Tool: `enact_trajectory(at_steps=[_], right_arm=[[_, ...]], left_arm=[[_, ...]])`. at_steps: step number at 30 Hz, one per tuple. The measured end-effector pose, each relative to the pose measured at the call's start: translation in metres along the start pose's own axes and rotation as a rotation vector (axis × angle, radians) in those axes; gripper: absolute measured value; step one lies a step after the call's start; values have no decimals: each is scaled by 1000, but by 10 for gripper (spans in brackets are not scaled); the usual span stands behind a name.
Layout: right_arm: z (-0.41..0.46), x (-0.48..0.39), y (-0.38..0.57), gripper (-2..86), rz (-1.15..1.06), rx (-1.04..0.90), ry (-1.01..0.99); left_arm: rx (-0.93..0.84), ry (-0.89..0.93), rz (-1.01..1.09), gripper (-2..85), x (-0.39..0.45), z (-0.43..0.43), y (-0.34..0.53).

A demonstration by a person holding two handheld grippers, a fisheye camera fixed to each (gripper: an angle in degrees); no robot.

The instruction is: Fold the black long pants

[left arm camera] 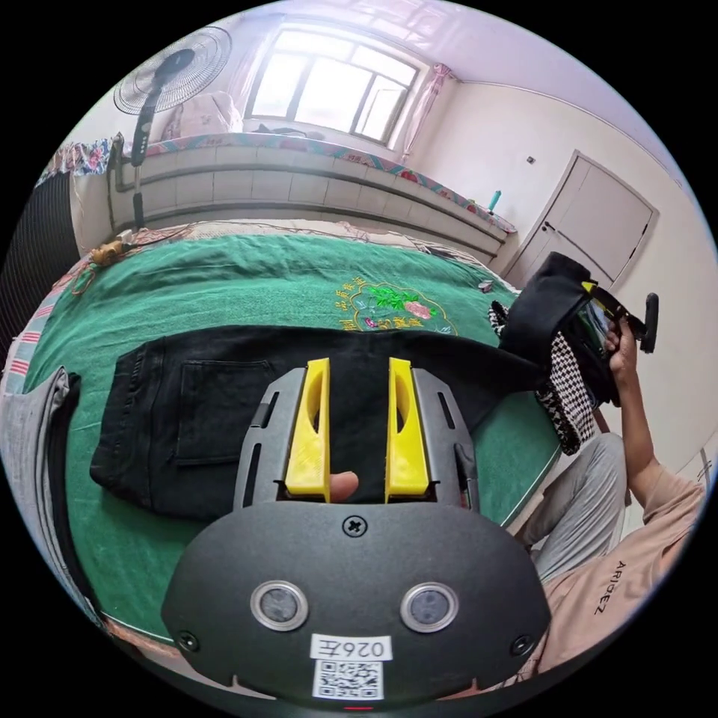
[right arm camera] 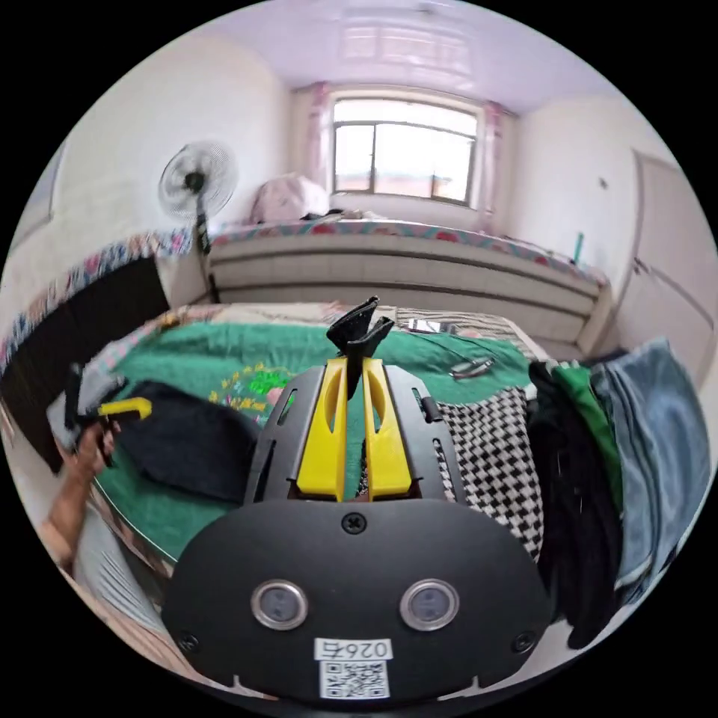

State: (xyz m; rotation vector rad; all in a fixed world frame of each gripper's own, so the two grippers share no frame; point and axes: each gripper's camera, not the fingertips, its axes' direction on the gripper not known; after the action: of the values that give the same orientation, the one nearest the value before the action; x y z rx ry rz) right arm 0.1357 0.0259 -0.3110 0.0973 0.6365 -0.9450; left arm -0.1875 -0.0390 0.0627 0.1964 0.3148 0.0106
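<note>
On the sleeve [left arm camera: 609,598] of the person's pinkish top, dark letters are printed that appear as "ARIGEZ", though the last ones are hard to tell. Yellow embroidered characters are set beside the flower motif on the green blanket [left arm camera: 224,277], but they are too small to be read.

Matt black cloth pants [left arm camera: 224,404] on green cloth cover [left arm camera: 224,277] (embroidered).
</note>
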Motion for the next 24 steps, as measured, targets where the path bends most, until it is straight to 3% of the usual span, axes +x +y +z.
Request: enact_trajectory(at_steps=[2,6,10,13,15,17,20,24], right_arm=[[-24,53,17,-8,161,45,-1],[-37,156,66,-7,468,-2,29],[-27,197,97,-4,573,1,-106],[-7,206,95,11,542,-207,64],[-25,212,104,27,629,-98,221],[-51,210,108,38,689,67,235],[-52,184,88,50,593,157,126],[27,128,36,68,263,-79,-121]], left_arm=[[-21,-23,-4,118,5,-8,-2],[105,-53,-12,114,12,-28,11],[49,-72,-7,110,8,-11,2],[-8,-62,-24,112,6,13,-9],[-29,-46,-20,117,10,30,-20],[-46,-65,0,122,17,43,-29],[-130,-147,74,135,34,75,-43],[-283,-265,228,160,65,125,-50]])
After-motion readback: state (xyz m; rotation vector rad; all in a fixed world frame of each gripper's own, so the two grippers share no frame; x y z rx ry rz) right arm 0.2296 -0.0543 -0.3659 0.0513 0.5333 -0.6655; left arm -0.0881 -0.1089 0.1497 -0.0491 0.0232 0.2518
